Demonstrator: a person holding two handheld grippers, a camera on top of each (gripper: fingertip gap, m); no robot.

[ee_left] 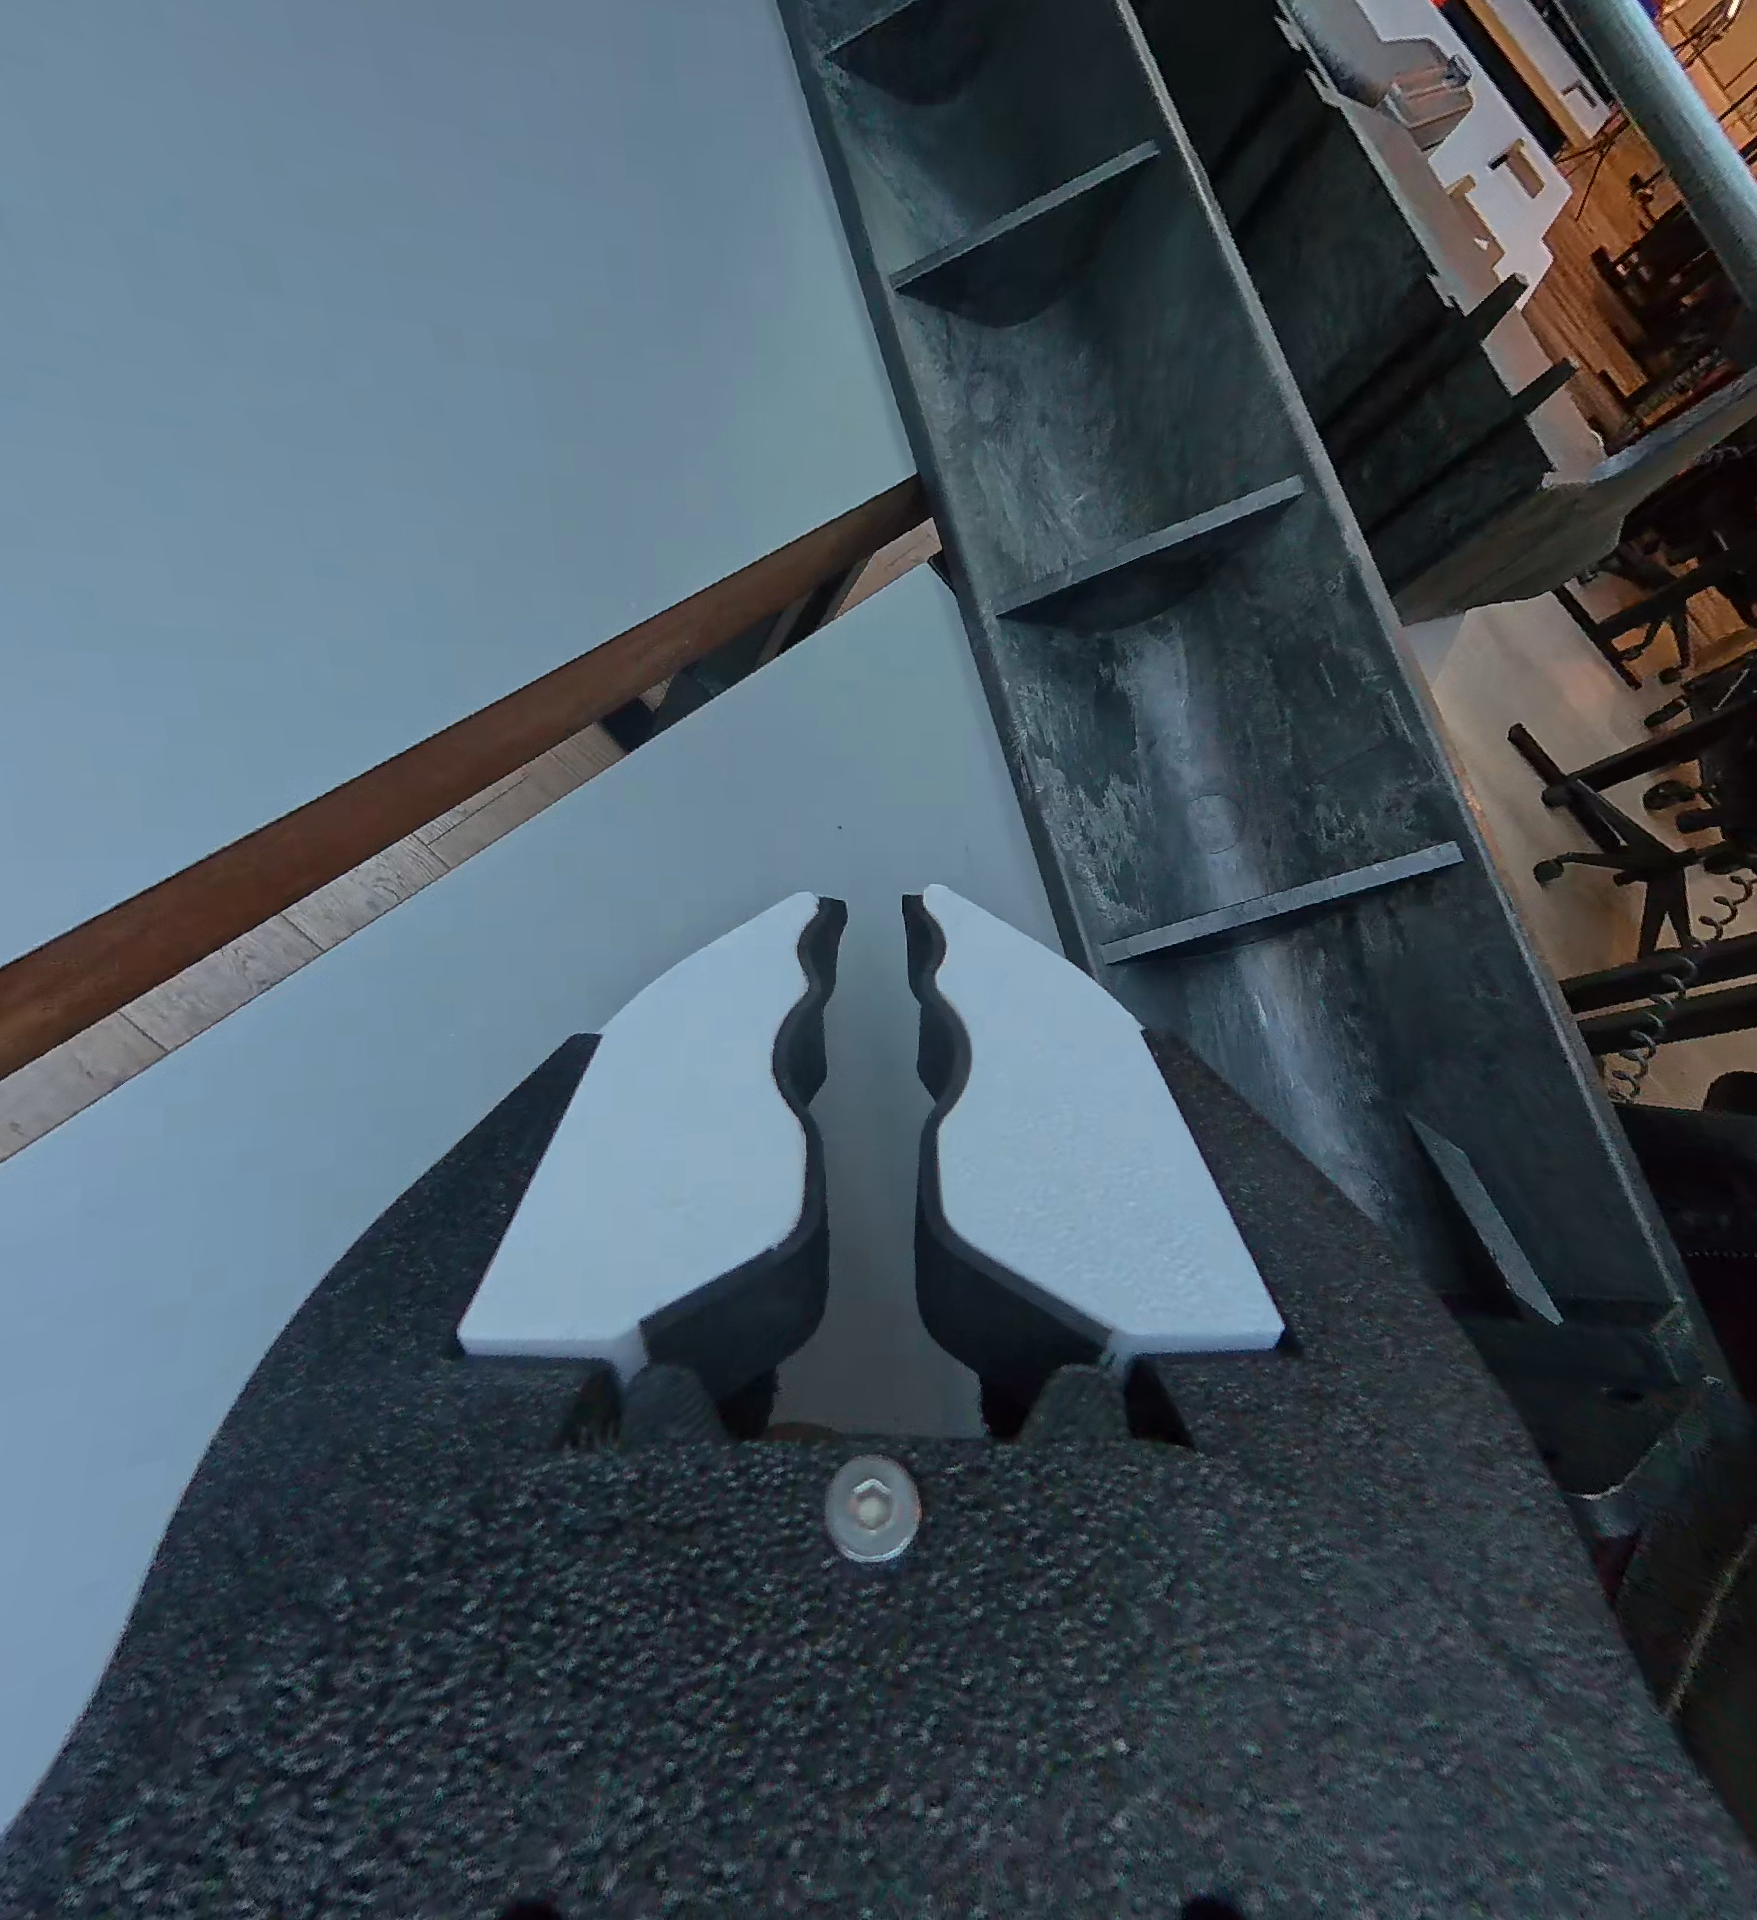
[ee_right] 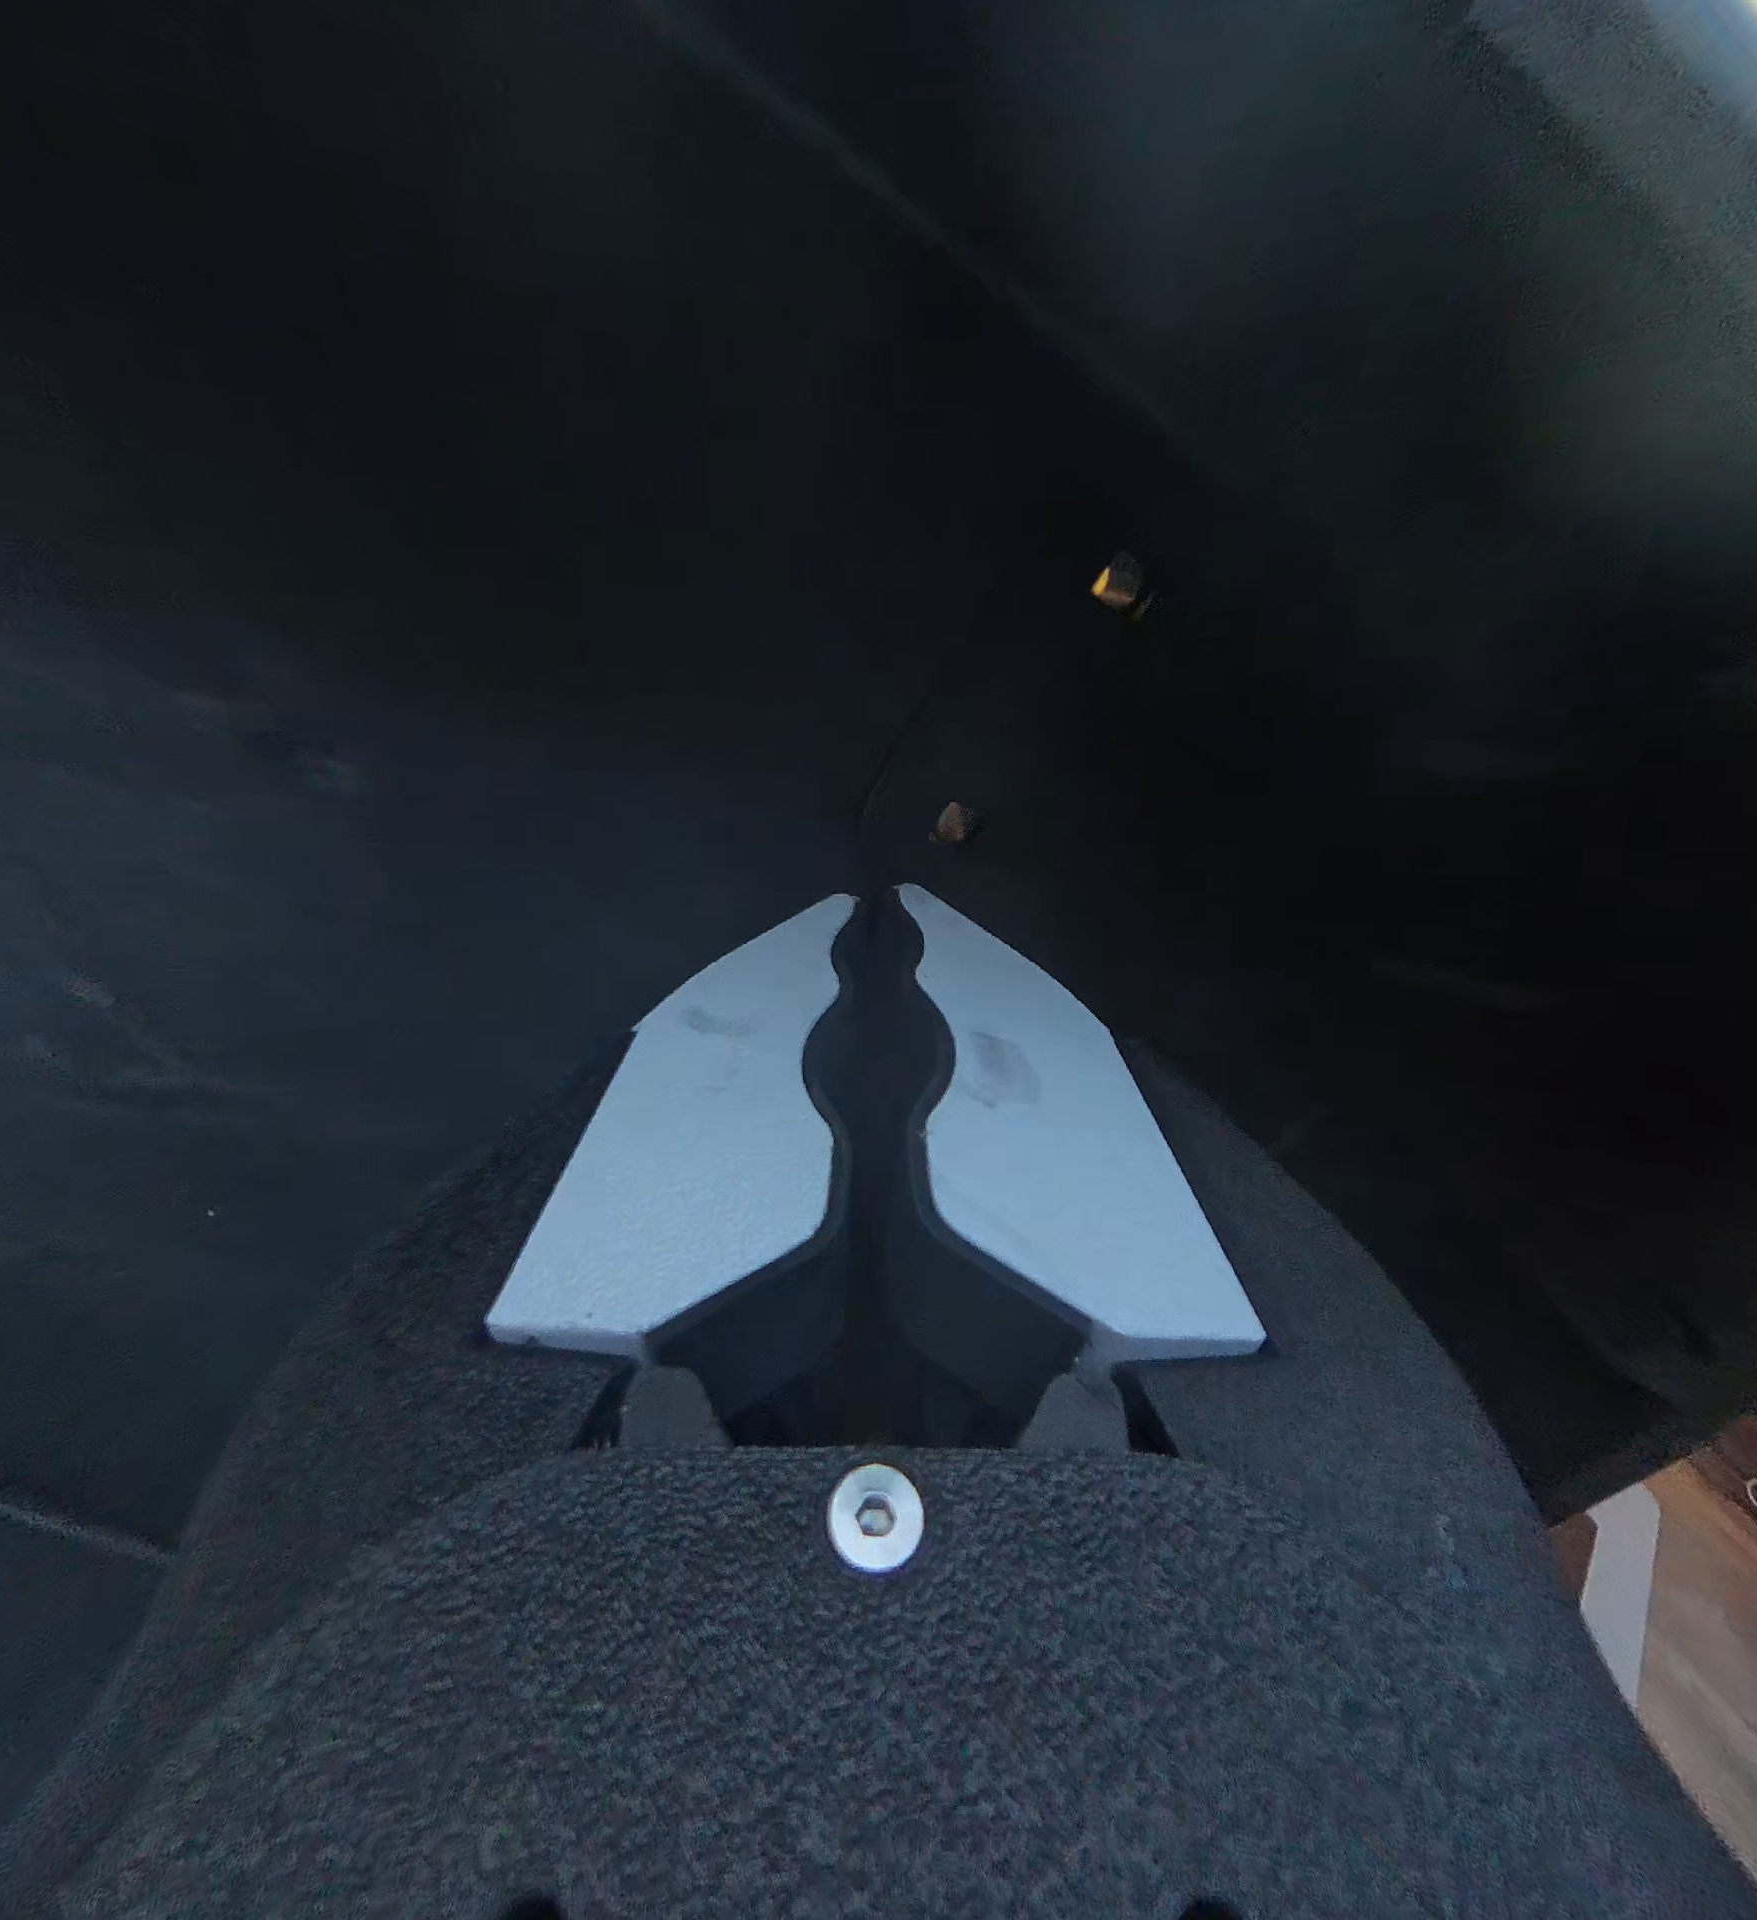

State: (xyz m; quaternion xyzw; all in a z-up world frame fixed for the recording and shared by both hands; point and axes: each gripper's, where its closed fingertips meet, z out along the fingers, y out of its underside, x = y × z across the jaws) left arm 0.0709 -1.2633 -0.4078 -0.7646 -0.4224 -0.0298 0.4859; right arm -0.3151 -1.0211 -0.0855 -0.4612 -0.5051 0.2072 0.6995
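I am holding my left gripper (ee_left: 874, 909) slightly open and empty, pointing at a pale wall (ee_left: 334, 416) beside a dark ribbed panel (ee_left: 1144, 499). My right gripper (ee_right: 879, 896) is sitting nearly closed inside a dark container (ee_right: 438, 520); whether it is pinching anything I cannot tell.

The left wrist view looks along the left gripper (ee_left: 874, 909) at a pale wall (ee_left: 354, 395), close, tilted, with a dark ribbed bin (ee_left: 1144, 540) beside it. The right wrist view sits very near inside a dark hollow (ee_right: 541, 520), along the right gripper (ee_right: 876, 896). I cannot find any part shared by both views.
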